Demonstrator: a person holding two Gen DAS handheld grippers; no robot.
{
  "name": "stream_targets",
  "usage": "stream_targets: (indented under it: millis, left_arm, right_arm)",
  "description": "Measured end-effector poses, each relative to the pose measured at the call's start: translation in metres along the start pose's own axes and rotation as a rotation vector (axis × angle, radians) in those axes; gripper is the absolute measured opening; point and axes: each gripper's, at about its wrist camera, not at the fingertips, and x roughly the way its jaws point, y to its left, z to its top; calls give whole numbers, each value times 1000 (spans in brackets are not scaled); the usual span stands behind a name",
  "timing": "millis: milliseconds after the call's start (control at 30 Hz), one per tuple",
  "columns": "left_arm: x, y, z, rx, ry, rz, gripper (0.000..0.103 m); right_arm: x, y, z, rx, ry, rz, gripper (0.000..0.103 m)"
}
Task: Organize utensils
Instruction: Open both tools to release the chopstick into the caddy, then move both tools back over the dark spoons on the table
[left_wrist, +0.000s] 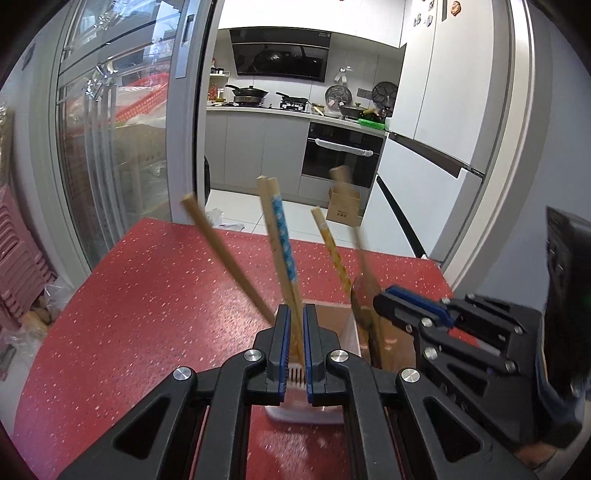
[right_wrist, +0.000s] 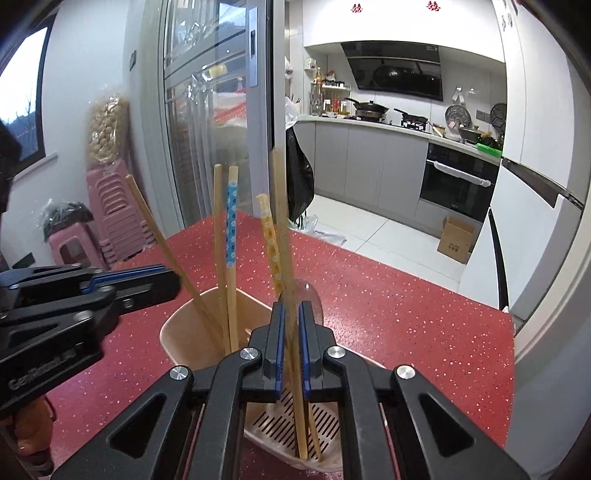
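My left gripper (left_wrist: 295, 325) pinched the blue-patterned chopsticks (left_wrist: 282, 236) and my right gripper (right_wrist: 290, 325) loosely straddled the wooden spoon (right_wrist: 295, 295), standing both upright inside the beige holder (right_wrist: 184, 328) for tidy storage.

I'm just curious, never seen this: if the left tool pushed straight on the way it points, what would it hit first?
The blue-patterned chopsticks already stand between the left tool's fingers; beyond them, probably the beige holder, though depth is unclear.
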Motion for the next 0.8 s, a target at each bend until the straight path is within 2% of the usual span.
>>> stream_targets:
  millis: [67,233,333,500,600,800]
  left_arm:
    - [-6,2,-6,1,4,0,34]
    - [-24,11,-27,-21,24,5,34]
    - [-32,21,-43,-46,53,8,34]
    - [-41,33,-75,-53,149,45,34]
    - [-48,34,-96,-38,194,60,34]
    - [-67,33,-141,-42,253,70,34]
  right_arm:
    - [0,0,-1,8,11,5,27]
    - [-12,-3,-3,45,13,2,31]
    - [-26,-1,-4,54,13,3,37]
    - [-54,8,-15,80,30,12,46]
    - [-68,17,-30,116,76,30,49]
    - [-85,28,-82,243,209,71,51]
